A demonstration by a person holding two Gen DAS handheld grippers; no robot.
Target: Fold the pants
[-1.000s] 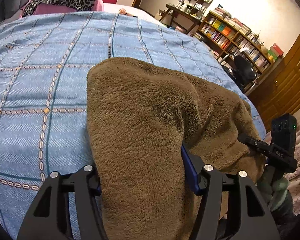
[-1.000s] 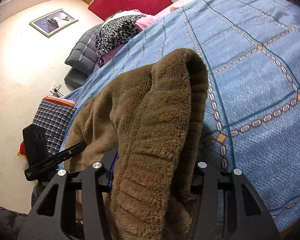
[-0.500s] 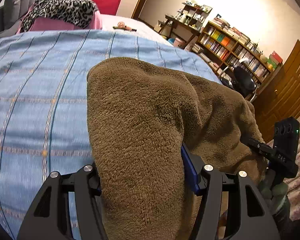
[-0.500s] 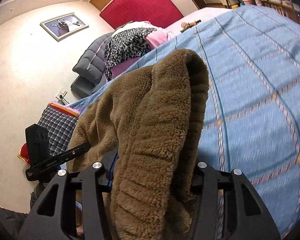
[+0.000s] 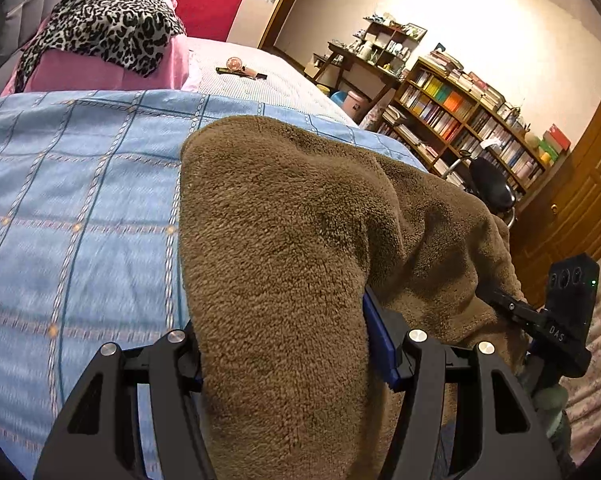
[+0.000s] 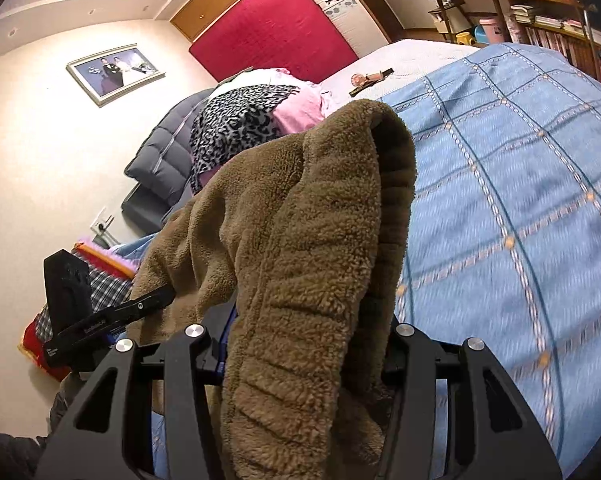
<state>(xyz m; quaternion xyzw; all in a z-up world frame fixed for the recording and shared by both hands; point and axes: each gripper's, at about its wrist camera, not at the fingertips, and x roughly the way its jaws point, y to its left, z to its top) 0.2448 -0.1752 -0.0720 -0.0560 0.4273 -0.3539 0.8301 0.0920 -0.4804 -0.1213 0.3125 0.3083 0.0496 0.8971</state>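
Brown fleece pants (image 5: 284, 248) bulge up between the fingers of my left gripper (image 5: 288, 344), which is shut on a thick bunch of the fabric. The same pants (image 6: 308, 248) drape over my right gripper (image 6: 300, 344), shut on the ribbed waistband end. The cloth hangs stretched between the two grippers above the blue checked bedspread (image 5: 80, 208). In the left wrist view the right gripper's black camera block (image 5: 568, 312) shows at the right edge. The fabric hides the fingertips of both grippers.
A leopard-print cloth (image 5: 108, 28) lies on pink bedding at the bed's head, below a red headboard (image 6: 272, 28). Bookshelves (image 5: 468, 120) and a wooden door (image 5: 580, 208) stand to the right. A small fan and remote (image 5: 240, 70) lie on the white sheet.
Both grippers have lifted and carried the pants across the bed towards its head; the pillows, headboard and bookshelves now show larger. The grip on the fabric looks the same.
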